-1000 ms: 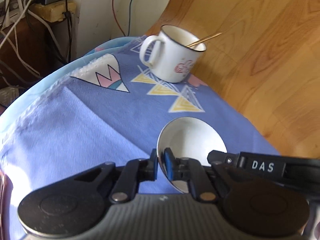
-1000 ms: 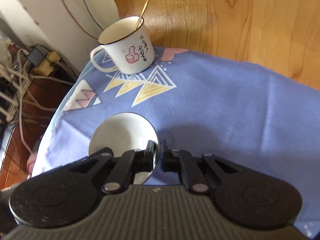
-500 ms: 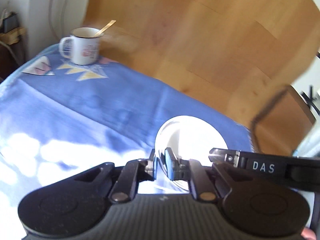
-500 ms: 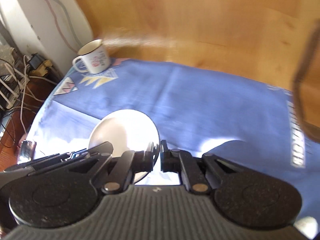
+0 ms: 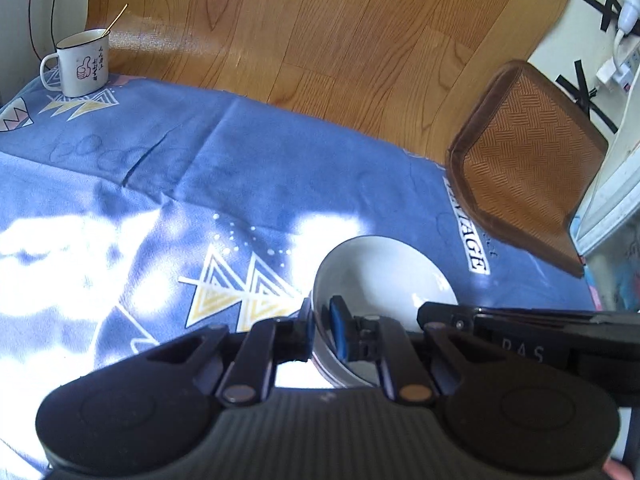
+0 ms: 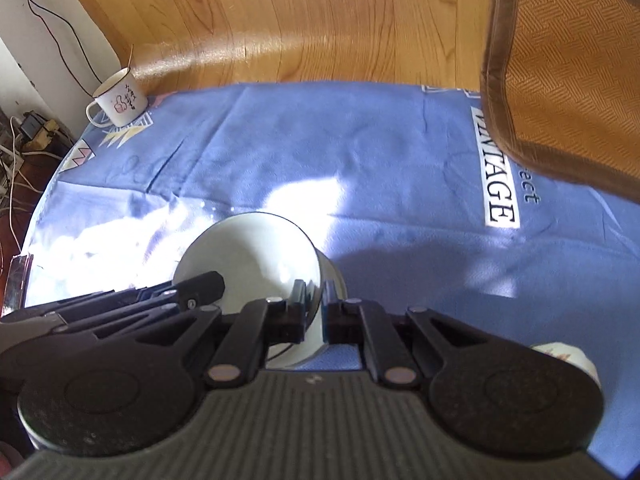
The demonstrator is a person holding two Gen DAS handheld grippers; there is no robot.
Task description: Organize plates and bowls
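1. White bowl (image 5: 380,276) sits at about 5 o'clock in the left wrist view, low centre; its rim is pinched on two opposite sides by my two claws. In the right wrist view the bowl (image 6: 248,256) is at 7 o'clock of centre.
2. My left gripper (image 5: 322,328) is clamped on the bowl's left rim: one finger outside the wall, the blue pad inside.
3. My right gripper (image 6: 314,304) is clamped on the bowl's right rim, wall between the two pads.
4. Each claw shows in the other's view: the right one enters at 4 o'clock in the left view, the left one at 8 o'clock in the right view.
5. Under the bowl: blue patterned cloth (image 5: 256,168) with sun patches; whether the bowl touches it I cannot tell.
6. White mug (image 5: 80,64) with a thin stick in it stands at 10 o'clock on the cloth's far corner, well apart.
7. Woven brown mat (image 5: 532,160) at 2 o'clock, overlapping the cloth edge.
8. Wood floor (image 5: 320,20) at 12 o'clock.
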